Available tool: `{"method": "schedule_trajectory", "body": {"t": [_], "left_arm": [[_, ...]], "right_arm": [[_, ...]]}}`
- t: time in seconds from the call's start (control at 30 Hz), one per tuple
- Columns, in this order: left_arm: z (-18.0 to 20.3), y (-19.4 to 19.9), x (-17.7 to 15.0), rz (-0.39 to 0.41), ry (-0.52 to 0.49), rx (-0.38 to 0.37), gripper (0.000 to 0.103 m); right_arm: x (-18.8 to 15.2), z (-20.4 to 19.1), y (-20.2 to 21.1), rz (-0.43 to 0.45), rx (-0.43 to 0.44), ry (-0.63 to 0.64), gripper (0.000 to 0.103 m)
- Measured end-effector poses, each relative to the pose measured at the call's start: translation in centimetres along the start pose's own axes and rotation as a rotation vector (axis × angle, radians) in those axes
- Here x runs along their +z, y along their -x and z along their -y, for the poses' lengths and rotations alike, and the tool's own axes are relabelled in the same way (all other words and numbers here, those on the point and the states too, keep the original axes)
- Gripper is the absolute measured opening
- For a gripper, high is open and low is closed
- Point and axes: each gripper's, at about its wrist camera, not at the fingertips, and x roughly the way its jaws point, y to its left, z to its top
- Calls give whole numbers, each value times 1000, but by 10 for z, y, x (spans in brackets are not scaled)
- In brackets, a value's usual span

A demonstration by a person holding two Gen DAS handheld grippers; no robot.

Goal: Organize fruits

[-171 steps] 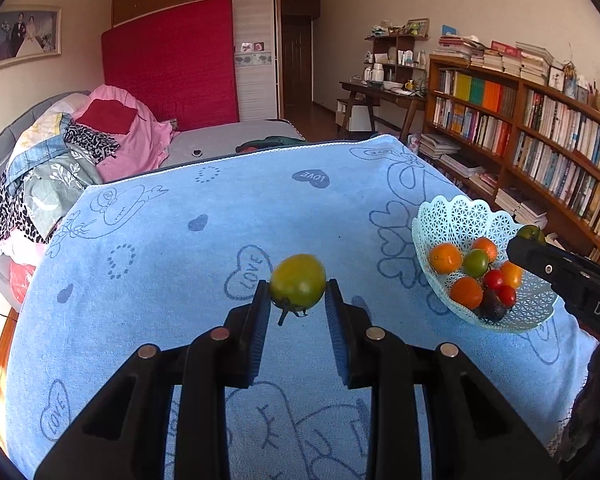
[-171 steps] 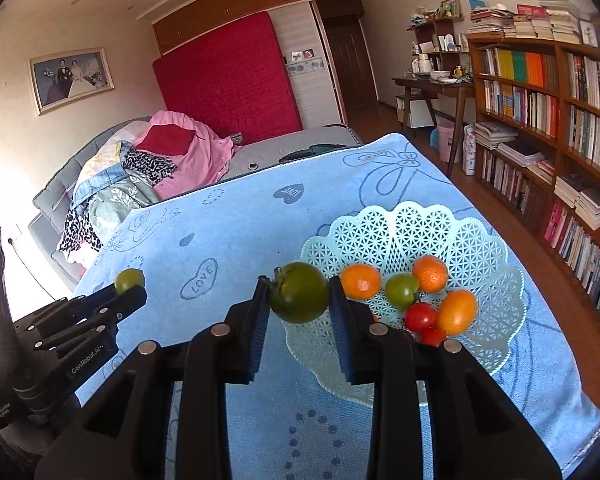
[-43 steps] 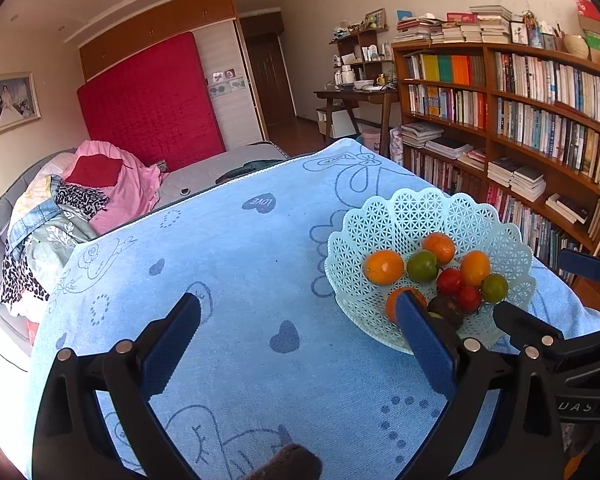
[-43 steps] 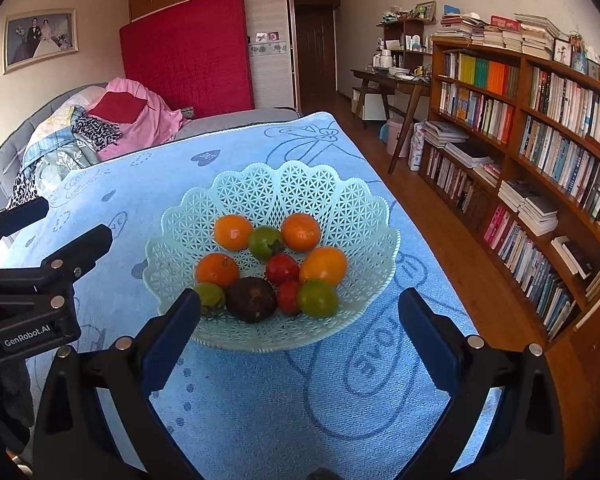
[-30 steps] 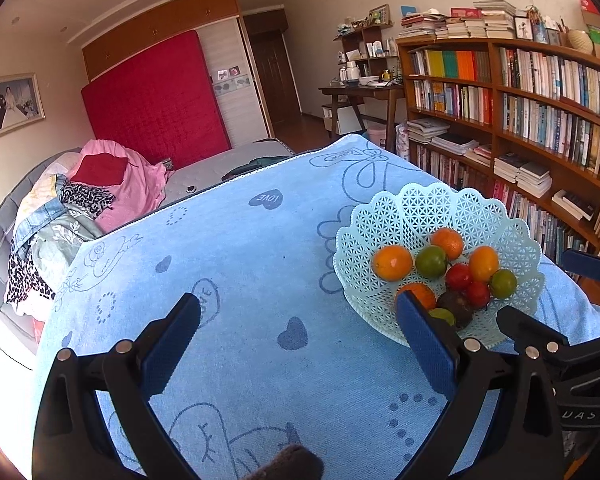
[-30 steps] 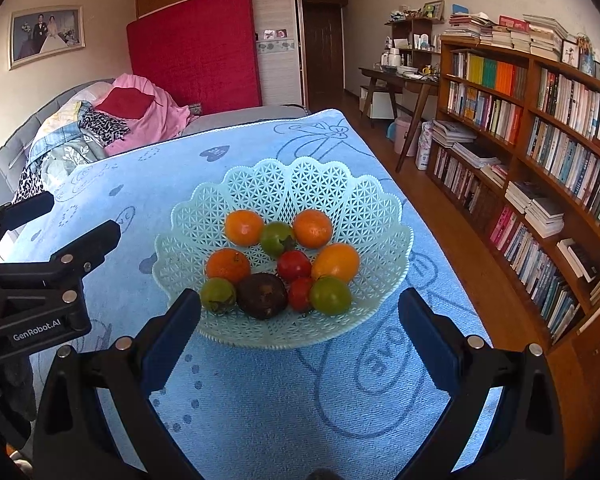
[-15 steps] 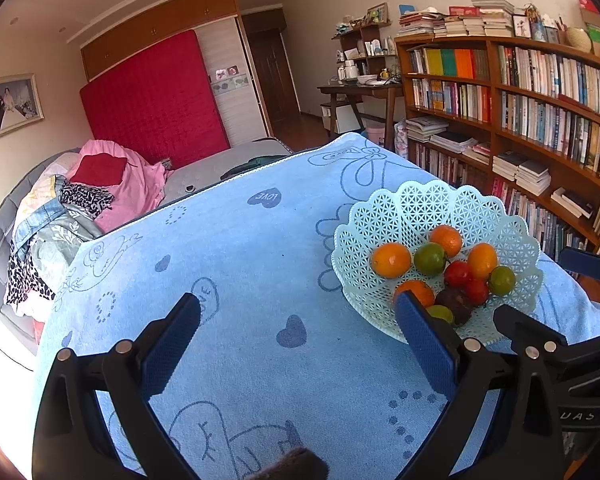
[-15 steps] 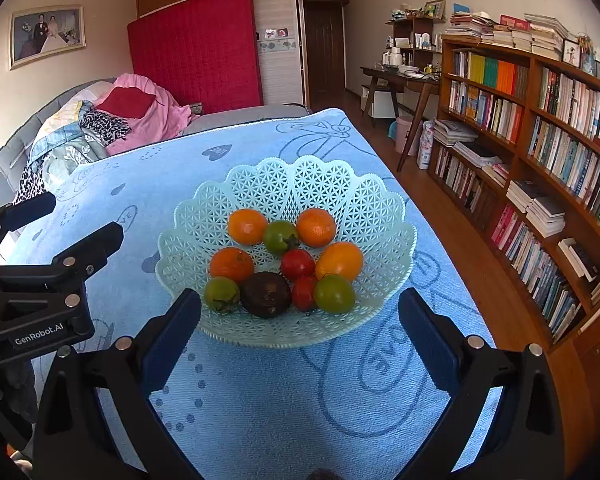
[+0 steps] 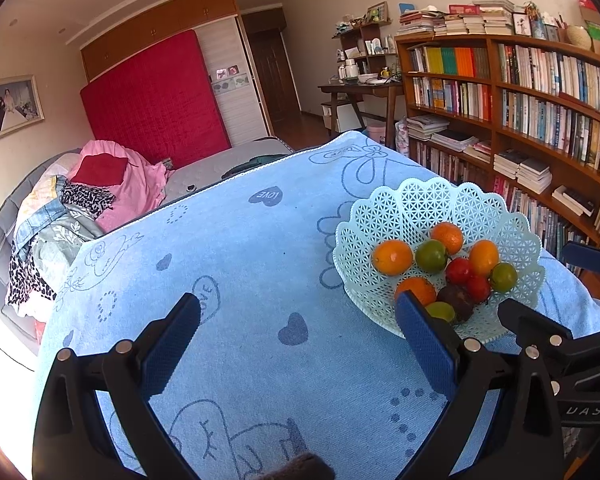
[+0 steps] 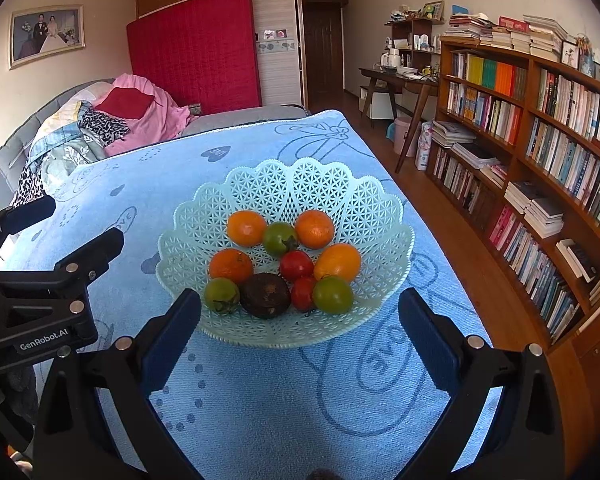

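A: Where does the fruit sit?

B: All of it that I can see lies in the pale green lattice bowl (image 10: 284, 184), which stands on the blue towel (image 10: 260, 400) toward the right side of the table. Three oranges (image 10: 246, 228) and a yellowish one sit toward the far and right side, green tomatoes (image 10: 280, 238) among them, two red tomatoes (image 10: 296, 265) in the middle, and a dark brown fruit (image 10: 265, 294) at the near edge. I see none loose on the cloth.

A: And the tools?

B: The right gripper (image 10: 299, 320) has its jaws spread wide and holds nothing; it hovers just in front of the bowl's near rim. The left gripper (image 9: 296, 332) is equally wide and empty, over bare towel to the left of the bowl.

A: So what might go wrong?

B: I judge the sorting close to done, so the main risk is a careless move. The bowl is light and shallow with a flaring rim; a finger (image 10: 424, 332) catching that near rim could tip it or slide it toward the right table edge. The fruit is round and piled loosely, so a knock could roll a tomato out. The two tools are also near each other on the left and could bump.
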Motion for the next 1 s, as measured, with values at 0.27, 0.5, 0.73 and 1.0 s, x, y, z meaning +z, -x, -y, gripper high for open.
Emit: {"method": "schedule_trajectory", "body": {"t": [0.27,0.5,0.73,1.0], "left_arm": [[-2,-3,-2,-7,9,-8,97],[0,-1,-3,5,-2,-9,97],[2,1,-3,6,-13,-12,97],[0,-3,-4,-18,2,-7,97]], "right_arm": [[2,2,2,-1,-7,-2,100],[1,4,2,-1,-12,-7,100],[1,5,2,-1,-13,-7,100],[1,4,3,-1,-12,-4,100]]}}
